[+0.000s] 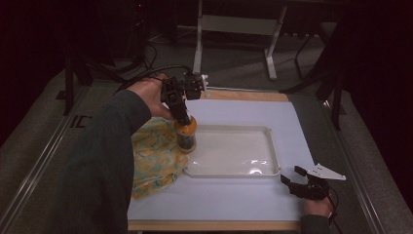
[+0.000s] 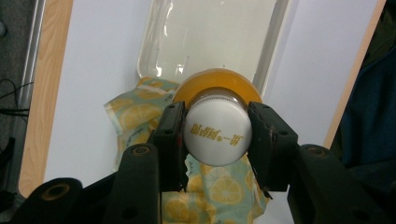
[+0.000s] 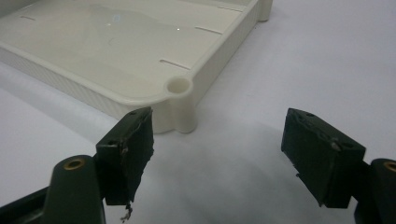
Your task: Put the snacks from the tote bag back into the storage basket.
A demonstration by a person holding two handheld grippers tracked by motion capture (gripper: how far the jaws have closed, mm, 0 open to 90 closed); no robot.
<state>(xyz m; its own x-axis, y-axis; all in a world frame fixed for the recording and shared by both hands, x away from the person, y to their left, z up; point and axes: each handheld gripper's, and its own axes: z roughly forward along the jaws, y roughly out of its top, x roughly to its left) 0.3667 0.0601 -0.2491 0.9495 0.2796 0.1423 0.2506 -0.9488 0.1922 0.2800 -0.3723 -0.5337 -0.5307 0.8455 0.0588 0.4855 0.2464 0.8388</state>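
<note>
Dark floor and the legs of a stand lie beyond the far edge of the tabletop point(image 1: 292, 204), which is white with a wooden rim. On it, a little right of the middle, sits a cream tray point(image 1: 272, 146), shallow, its long sides running along the near and far edges. A cloth point(image 1: 156, 161) printed with lemons lies crumpled at the tray's left end, touching its near left corner and reaching toward the tabletop's left edge.

With my left gripper point(image 1: 181, 114) I reach in from the left, jaws pointing down, and pinch the white cap of a bottle point(image 1: 186, 136). In the left gripper view my pads press on both sides of that cap, which bears gold lettering, and the orange shoulder of the bottle point(image 2: 217, 84) swells out beneath it. The bottle hangs upright over the left end of the tray, right at the rim where the cloth meets it; whether its base touches anything I cannot tell.

My right gripper point(image 1: 292, 176) rests low near the tabletop's near right corner, just off the tray's near right corner. Its jaws are spread wide with nothing between them, aimed at that rounded corner point(image 3: 180, 86) of the tray, close to it but apart
</note>
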